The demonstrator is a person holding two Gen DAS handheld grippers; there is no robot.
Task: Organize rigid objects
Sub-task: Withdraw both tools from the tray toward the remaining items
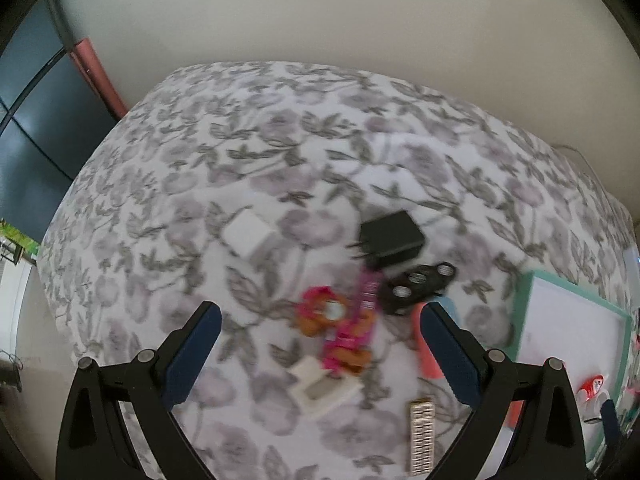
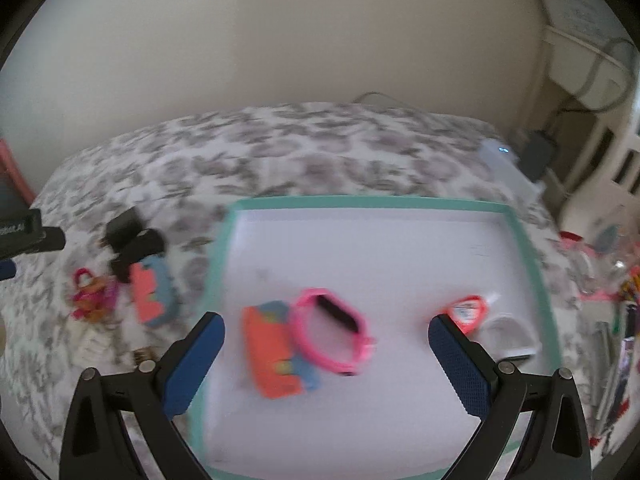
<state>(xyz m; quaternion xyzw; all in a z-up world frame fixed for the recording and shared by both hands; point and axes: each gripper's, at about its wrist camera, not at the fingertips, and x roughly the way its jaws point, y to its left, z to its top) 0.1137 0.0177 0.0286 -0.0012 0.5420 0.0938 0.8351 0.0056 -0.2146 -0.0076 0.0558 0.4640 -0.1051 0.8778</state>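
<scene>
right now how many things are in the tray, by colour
In the tray, right wrist view:
orange and blue: 1, the block
pink: 1, the frame
red and white: 1, the tube
clear or white: 1, the blurred piece
total: 4
</scene>
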